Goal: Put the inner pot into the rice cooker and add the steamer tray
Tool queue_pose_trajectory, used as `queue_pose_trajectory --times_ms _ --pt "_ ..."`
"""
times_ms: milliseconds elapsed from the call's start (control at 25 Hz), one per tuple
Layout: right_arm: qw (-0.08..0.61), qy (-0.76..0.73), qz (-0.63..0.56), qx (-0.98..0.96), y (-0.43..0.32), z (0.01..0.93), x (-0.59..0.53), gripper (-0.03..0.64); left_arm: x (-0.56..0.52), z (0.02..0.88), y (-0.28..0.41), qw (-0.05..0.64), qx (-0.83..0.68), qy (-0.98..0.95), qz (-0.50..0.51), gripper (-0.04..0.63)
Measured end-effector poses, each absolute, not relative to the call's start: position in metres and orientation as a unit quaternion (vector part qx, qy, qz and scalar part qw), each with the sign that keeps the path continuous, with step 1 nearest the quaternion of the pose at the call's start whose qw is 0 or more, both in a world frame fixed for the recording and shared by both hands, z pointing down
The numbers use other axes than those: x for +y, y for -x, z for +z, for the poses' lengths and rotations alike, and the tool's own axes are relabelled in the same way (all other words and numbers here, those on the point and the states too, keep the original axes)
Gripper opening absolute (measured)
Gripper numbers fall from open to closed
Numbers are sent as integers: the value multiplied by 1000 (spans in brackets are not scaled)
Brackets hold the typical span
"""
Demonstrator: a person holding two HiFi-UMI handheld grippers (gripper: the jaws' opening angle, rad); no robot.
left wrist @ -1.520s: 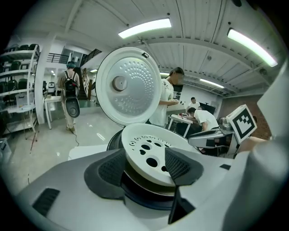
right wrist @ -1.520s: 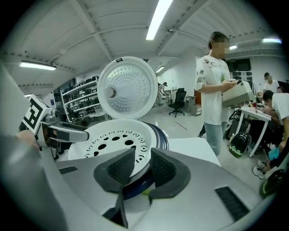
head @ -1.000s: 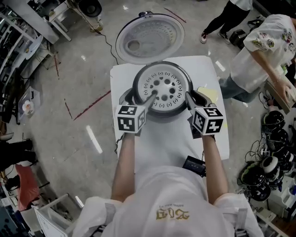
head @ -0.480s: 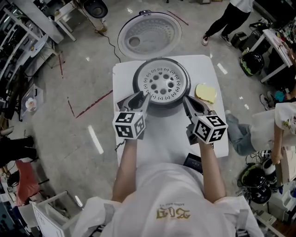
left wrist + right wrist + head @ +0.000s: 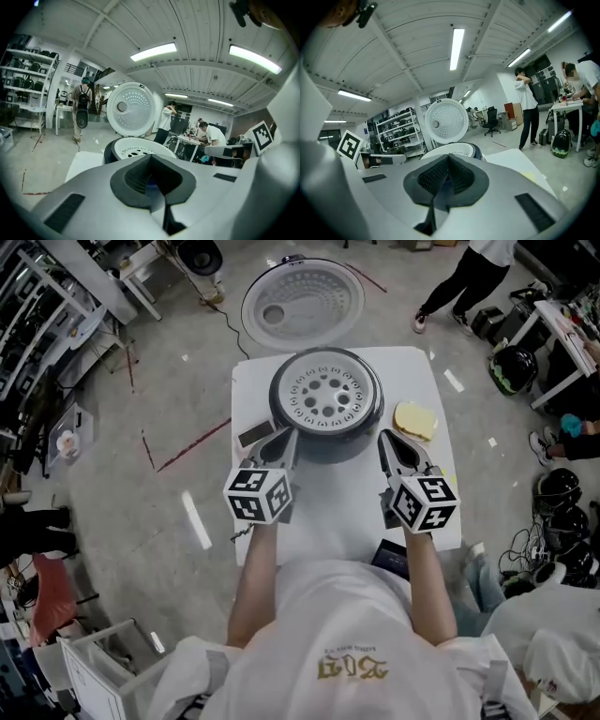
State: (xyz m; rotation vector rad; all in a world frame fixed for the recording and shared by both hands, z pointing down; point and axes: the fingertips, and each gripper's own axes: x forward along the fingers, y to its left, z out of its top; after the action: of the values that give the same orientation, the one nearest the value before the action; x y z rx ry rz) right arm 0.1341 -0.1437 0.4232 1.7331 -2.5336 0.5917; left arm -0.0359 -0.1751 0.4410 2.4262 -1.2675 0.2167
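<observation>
The dark rice cooker (image 5: 330,450) stands at the far end of the white table (image 5: 328,512), its round lid (image 5: 302,304) swung open behind it. A white steamer tray (image 5: 326,393) with several holes sits in its mouth and hides whatever lies under it. My left gripper (image 5: 284,440) hangs just short of the cooker's near left side, shut and empty. My right gripper (image 5: 387,441) hangs near the cooker's near right side, also shut and empty. In the left gripper view the cooker (image 5: 133,150) and lid (image 5: 130,108) lie beyond my shut left gripper (image 5: 151,158). The right gripper view shows the lid (image 5: 446,119) past my right gripper (image 5: 448,159).
A yellow cloth (image 5: 415,420) lies on the table right of the cooker. A small dark card (image 5: 253,435) lies to its left. A black device (image 5: 389,557) sits at the table's near edge. People stand at the far right, near cluttered benches and helmets (image 5: 562,491).
Both grippers have drawn back from the cooker towards me and shut. The left one's tip was over the steamer tray and is now off it. The person on the right has moved away.
</observation>
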Motion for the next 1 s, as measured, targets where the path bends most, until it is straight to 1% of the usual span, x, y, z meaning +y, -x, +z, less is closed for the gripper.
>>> queue_pose_trajectory --times_ms 360,560,760,1000 --pt "14 -552 186 -813 -126 417 -141 11 -170 440 52 203 -456 -863 81 15" --pt "16 -552 191 -812 -135 422 -137 11 -168 439 39 211 -447 -867 66 15" --pt "28 -552 189 -812 -125 423 -138 11 -169 438 48 218 -440 -869 61 15" --pt "35 -547 188 -815 -133 425 -138 11 -169 441 37 221 -440 -868 64 15"
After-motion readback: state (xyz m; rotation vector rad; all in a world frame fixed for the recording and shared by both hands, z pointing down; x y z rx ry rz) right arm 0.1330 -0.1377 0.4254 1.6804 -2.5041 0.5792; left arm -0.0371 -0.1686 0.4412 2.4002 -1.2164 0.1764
